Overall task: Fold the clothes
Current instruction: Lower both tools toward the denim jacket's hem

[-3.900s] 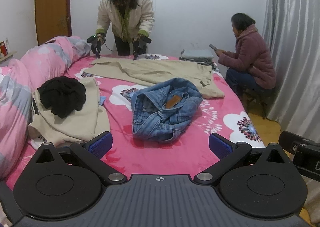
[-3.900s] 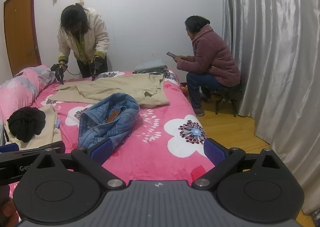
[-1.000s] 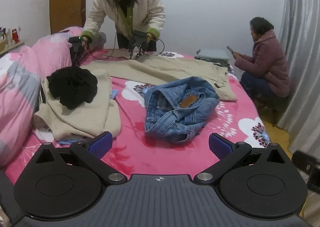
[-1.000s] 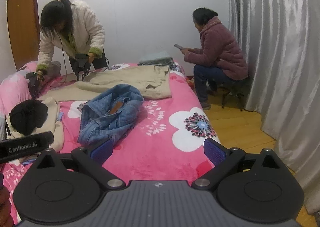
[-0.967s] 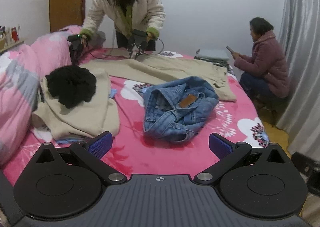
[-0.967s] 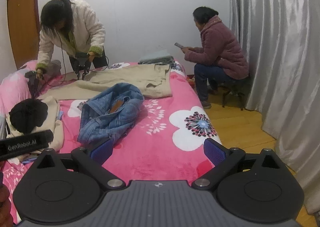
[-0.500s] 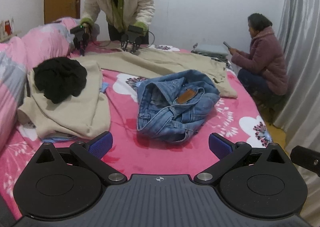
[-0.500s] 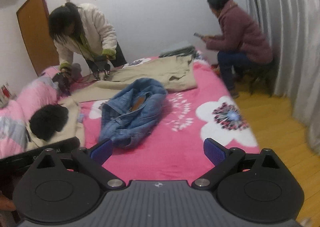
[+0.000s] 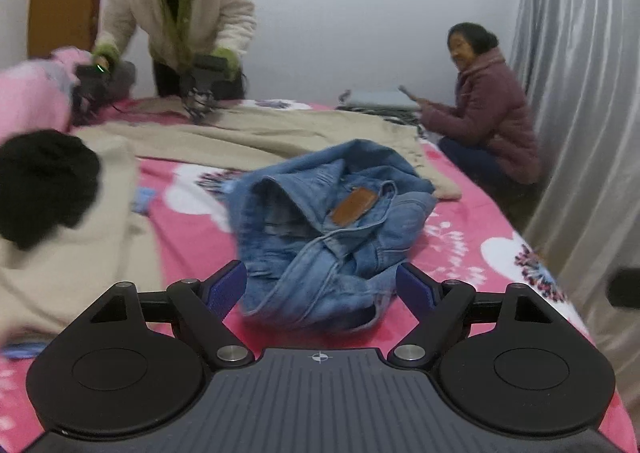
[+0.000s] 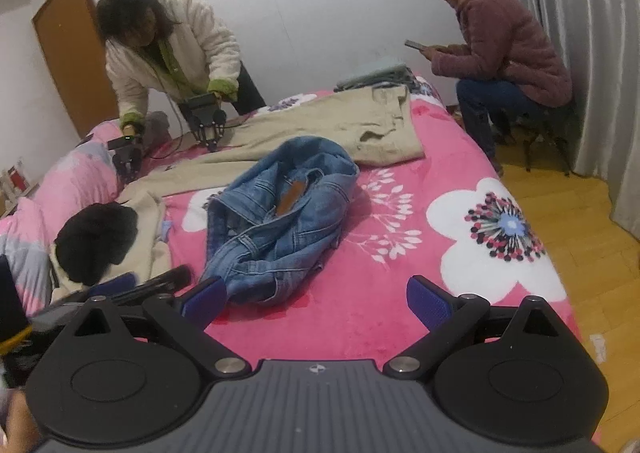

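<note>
Closing left tool [image 9: 322, 287] | jeans [image 9: 332, 229] between pads, untouched

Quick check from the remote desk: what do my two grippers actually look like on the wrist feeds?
Both match. The left gripper and right gripper each have a ribbed grey body with a small crosshair mark, two round black discs, black link arms with silver pivot pins, and blue textured pads. No cables or sleeves show.

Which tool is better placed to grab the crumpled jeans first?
Left, probably. The jeans lie between the open pads of the left tool, whose jaws have just been closing. The right tool, also open, frames mostly bare bedspread.
</note>
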A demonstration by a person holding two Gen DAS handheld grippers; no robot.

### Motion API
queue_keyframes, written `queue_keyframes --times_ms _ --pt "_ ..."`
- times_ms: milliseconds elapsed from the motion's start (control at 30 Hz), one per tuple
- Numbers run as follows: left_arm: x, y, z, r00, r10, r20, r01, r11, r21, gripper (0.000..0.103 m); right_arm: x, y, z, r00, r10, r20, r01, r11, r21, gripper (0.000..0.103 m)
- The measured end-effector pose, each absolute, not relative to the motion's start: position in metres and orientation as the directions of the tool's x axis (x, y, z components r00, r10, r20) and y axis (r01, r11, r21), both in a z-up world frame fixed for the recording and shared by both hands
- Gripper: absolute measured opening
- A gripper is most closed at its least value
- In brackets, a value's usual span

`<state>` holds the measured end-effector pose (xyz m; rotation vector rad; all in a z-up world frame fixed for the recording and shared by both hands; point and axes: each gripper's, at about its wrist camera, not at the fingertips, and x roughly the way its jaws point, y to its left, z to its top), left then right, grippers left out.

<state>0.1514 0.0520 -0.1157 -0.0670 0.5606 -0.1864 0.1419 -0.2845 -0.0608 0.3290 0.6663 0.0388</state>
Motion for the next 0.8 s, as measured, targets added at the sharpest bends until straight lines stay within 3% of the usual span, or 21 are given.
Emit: queue_keyframes --times_ms 267,333,467,700,800 --pt "0.207 0.053 -0.153 0.772 -0.204 -0.602 0.17 0.979 -0.113 0.07 0.165 -0.299 -0.084 0.779 0.142 -0.611 0.104 0.931 0.349 0.099" --pt "0.209 0.055 -0.158 0.763 -0.226 -0.606 0.183 0.974 -0.133 0.065 0.184 -0.301 -0.089 0.78 0.152 -0.607 0.09 0.933 0.35 0.094" --pt "0.206 0.054 -0.168 0.751 -0.247 -0.612 0.209 0.969 -0.135 0.065 0.228 -0.293 -0.102 0.761 0.24 -0.602 0.027 0.916 0.399 0.071" --pt "0.203 0.035 -0.182 0.767 -0.197 -0.61 0.304 0.95 0.076 0.072 0.27 -0.262 -0.126 0.695 0.353 -0.627 -0.047 0.892 0.45 0.065" --pt "0.208 0.04 -0.186 0.749 -0.232 -0.621 0.314 0.949 0.024 0.072 0.261 -0.264 -0.122 0.71 0.334 -0.62 -0.047 0.901 0.431 0.064"
